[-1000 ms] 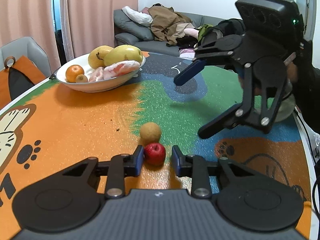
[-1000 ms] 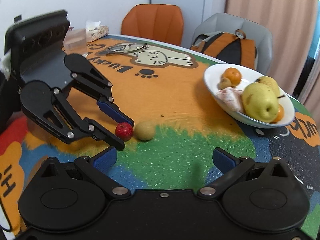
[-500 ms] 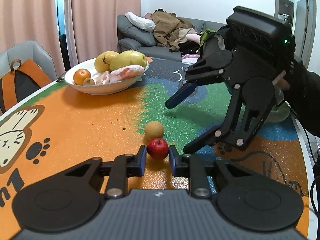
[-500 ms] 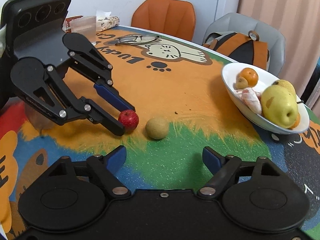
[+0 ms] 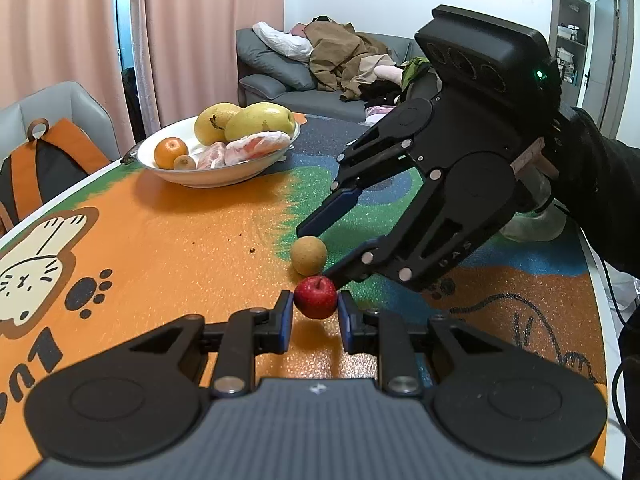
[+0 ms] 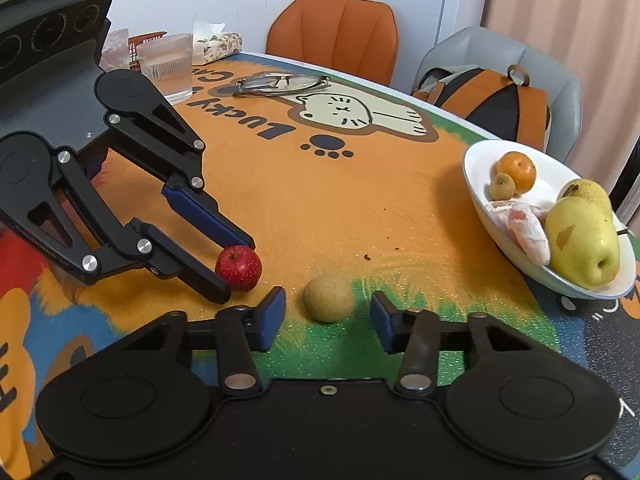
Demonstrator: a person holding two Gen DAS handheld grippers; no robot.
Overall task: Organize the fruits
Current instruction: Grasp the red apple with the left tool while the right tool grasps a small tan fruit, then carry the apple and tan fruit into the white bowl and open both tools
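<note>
A small red apple (image 5: 316, 297) sits on the colourful table mat with my left gripper (image 5: 315, 312) shut on it, both blue pads against its sides. The right wrist view shows the same apple (image 6: 239, 267) between the left gripper's fingertips (image 6: 230, 272). Just beyond it lies a round brown fruit (image 6: 329, 299). My right gripper (image 6: 328, 316) straddles that fruit with its jaws closing, and a gap shows on each side of it. A white bowl (image 6: 476, 184) at the right holds pears, an orange and other fruit.
A ribbed glass (image 6: 168, 66), a red basket and a pair of spectacles (image 6: 280, 82) lie at the far side of the table. An orange chair (image 6: 332, 32) and a grey chair with a backpack (image 6: 492, 100) stand behind it. A sofa (image 5: 288, 92) is beyond the bowl.
My left jaws have narrowed onto the red apple. My right gripper has come down to the brown fruit and its jaws have drawn in from wide open.
</note>
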